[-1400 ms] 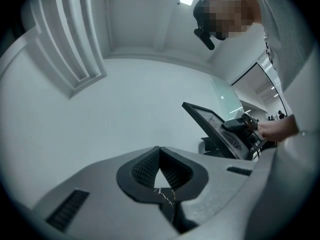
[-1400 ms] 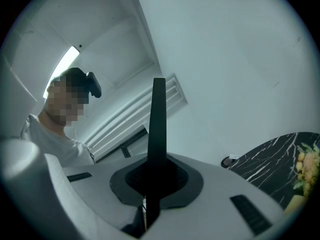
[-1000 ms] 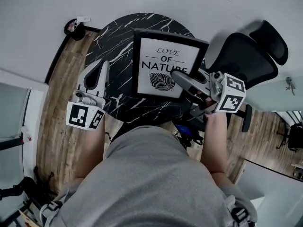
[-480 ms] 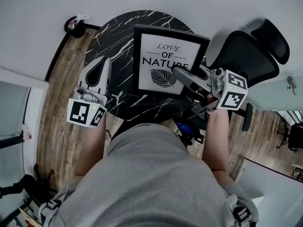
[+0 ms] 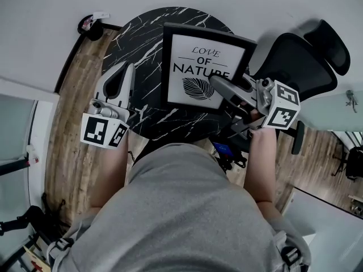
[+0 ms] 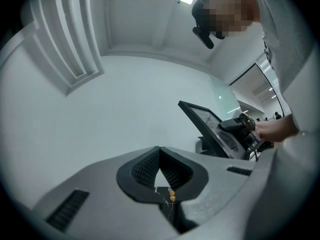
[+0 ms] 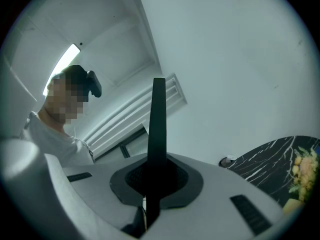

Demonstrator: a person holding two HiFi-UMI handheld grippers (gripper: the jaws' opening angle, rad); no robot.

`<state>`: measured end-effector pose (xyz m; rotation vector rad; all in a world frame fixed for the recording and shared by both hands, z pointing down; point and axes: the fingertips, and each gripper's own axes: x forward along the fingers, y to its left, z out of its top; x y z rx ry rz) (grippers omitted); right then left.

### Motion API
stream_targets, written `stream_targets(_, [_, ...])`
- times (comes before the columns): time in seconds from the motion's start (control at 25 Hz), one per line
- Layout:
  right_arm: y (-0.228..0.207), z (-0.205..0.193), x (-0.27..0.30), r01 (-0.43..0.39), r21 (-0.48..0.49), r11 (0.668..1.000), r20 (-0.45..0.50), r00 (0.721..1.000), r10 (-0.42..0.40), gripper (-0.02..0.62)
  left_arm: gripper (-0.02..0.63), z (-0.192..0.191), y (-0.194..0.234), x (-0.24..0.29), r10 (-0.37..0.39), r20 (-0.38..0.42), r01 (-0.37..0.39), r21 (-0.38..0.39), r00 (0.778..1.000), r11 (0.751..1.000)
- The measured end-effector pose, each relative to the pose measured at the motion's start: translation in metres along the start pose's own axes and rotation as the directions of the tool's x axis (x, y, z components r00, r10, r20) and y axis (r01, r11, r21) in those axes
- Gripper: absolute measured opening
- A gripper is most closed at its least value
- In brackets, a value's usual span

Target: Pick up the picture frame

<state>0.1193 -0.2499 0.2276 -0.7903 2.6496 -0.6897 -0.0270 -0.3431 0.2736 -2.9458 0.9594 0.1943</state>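
The picture frame (image 5: 204, 67) is pinched at its near right edge by the right gripper (image 5: 218, 85) and held tilted over the black marbled tabletop (image 5: 142, 44). The left gripper (image 5: 126, 71) is held at the tabletop's left, its jaws pressed together on nothing.

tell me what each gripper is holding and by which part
The right gripper holds the picture frame, jaws clamped on its right edge near the bottom corner. The left gripper holds nothing, jaws together.

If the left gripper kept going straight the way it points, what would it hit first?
Probably only the white wall, though depth is unclear. The left gripper points past the picture frame, which sits off to its right.
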Motion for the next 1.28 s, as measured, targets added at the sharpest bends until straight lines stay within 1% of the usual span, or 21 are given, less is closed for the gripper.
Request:
stream_targets(0.28, [-0.0009,-0.0004,-0.0004,0.014,-0.017,1.0,-0.005,1.0,-0.014,0.031,0.006,-0.0006,-0.0023,0.0,-0.003,0.003,0.003,-0.006,1.0,1.0])
stream_targets(1.28, [-0.0036,-0.0021,-0.0011,0.025,-0.023,0.999,-0.005,1.0,-0.025,0.031,0.006,-0.0056,-0.0059,0.0047,-0.012,0.001,0.012,-0.015,1.0,1.0])
